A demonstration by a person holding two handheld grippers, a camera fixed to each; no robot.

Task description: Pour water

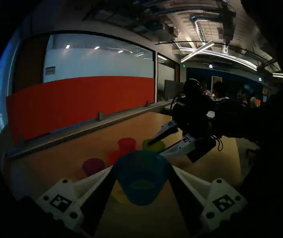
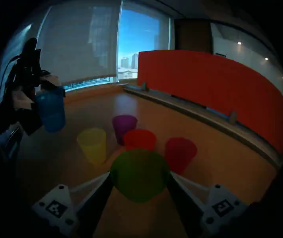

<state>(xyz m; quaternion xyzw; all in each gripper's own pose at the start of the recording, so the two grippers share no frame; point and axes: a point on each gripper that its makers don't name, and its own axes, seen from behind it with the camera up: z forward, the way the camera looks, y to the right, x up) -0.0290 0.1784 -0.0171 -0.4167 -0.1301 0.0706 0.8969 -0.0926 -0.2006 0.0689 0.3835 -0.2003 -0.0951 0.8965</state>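
Between the left gripper (image 1: 141, 170) fingers we find one translucent blue plastic cup (image 1: 141, 180) clamped upright, mouth up. The right gripper (image 2: 139, 175) clamps one green plastic cup (image 2: 140, 180) likewise. Four other plastic cups (image 2: 92, 144) stand on the wooden table (image 2: 220, 158).

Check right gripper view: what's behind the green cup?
Directly behind the green cup stands an orange cup, with a purple cup farther back. The green cup covers the orange cup's base and the table there.

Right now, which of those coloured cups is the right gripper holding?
The green cup, clamped in the right gripper. The blue cup is in the left gripper; the other four stand on the table.
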